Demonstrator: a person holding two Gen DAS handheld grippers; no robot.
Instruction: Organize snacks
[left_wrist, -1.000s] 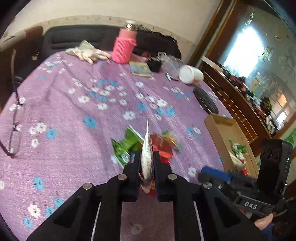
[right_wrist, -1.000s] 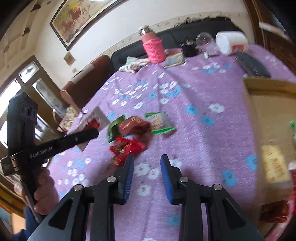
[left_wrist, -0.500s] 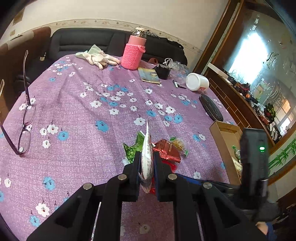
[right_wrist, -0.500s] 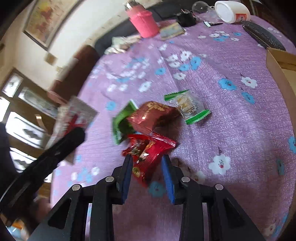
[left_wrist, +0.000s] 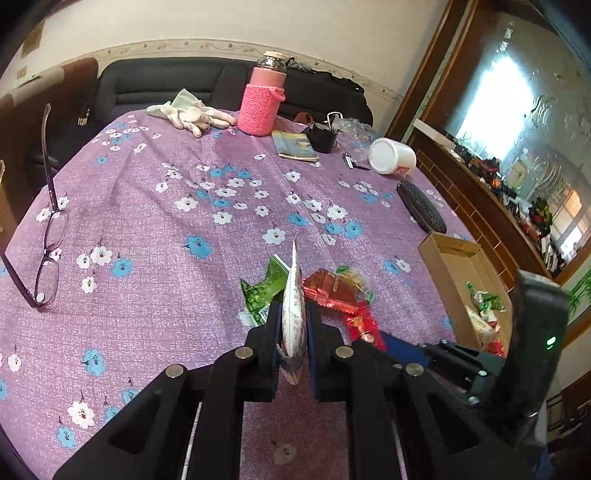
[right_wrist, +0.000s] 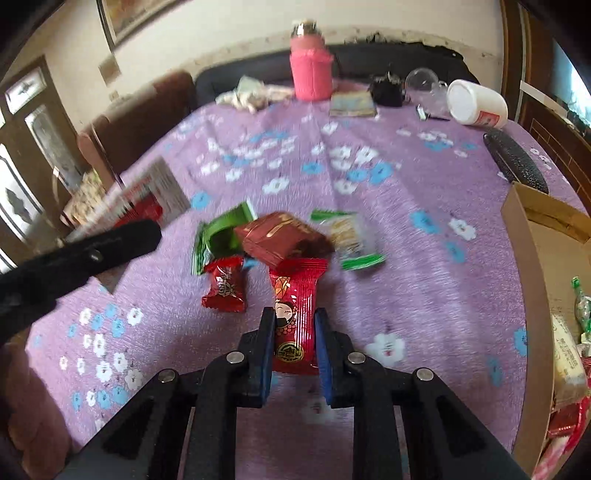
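Observation:
My left gripper (left_wrist: 292, 314) is shut on a white and red snack packet (left_wrist: 294, 295), held edge-on above the table; the packet also shows at the left of the right wrist view (right_wrist: 155, 192). My right gripper (right_wrist: 294, 325) is low over the table with its jaws on either side of a long red snack packet (right_wrist: 295, 306); they look closed onto it. A small red candy (right_wrist: 224, 284), a green packet (right_wrist: 221, 232), a dark red packet (right_wrist: 280, 238) and a clear green-edged packet (right_wrist: 352, 236) lie in a pile just beyond.
A cardboard box (right_wrist: 546, 258) holding several snacks stands at the right table edge (left_wrist: 461, 269). At the far side are a pink bottle (left_wrist: 264, 99), white gloves (left_wrist: 192, 112), a booklet (left_wrist: 295, 146), a white jar (left_wrist: 391, 157) and a black case (left_wrist: 421, 206). Glasses (left_wrist: 48, 236) lie left.
My right gripper has come down and forward onto the snack pile and its jaws now flank the long red packet. My left gripper has stayed shut on its packet and hardly moved.

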